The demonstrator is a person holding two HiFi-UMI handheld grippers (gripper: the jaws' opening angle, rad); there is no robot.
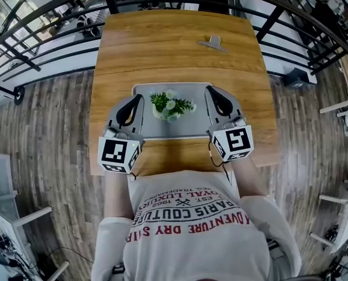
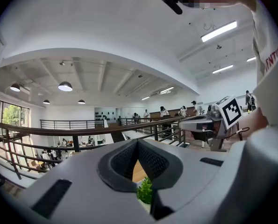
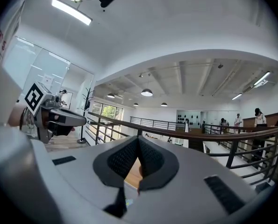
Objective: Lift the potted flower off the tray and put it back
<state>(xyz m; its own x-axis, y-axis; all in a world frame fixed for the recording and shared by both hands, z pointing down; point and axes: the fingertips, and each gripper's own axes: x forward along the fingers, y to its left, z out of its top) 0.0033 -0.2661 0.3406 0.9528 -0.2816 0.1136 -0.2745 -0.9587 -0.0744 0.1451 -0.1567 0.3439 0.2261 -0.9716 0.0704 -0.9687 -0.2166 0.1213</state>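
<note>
- The left gripper (image 1: 139,100) hovers over the left side of the tray (image 1: 162,131), jaws clenched on nothing.
- The potted flower (image 1: 171,106) stands mid-tray, held by neither claw.
- The right gripper (image 1: 211,91) hovers over the tray's right side, likewise clenched empty.
- Judging by this, the lift is either unstarted or finished; I cannot tell which.

Wooden table (image 1: 174,57), dark railing (image 2: 85,131) behind, plank floor (image 1: 39,127), round ceiling lamps (image 2: 65,86) lit.

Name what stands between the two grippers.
The flower, on the tray, between the left gripper and the right gripper; the head view shows it.
</note>
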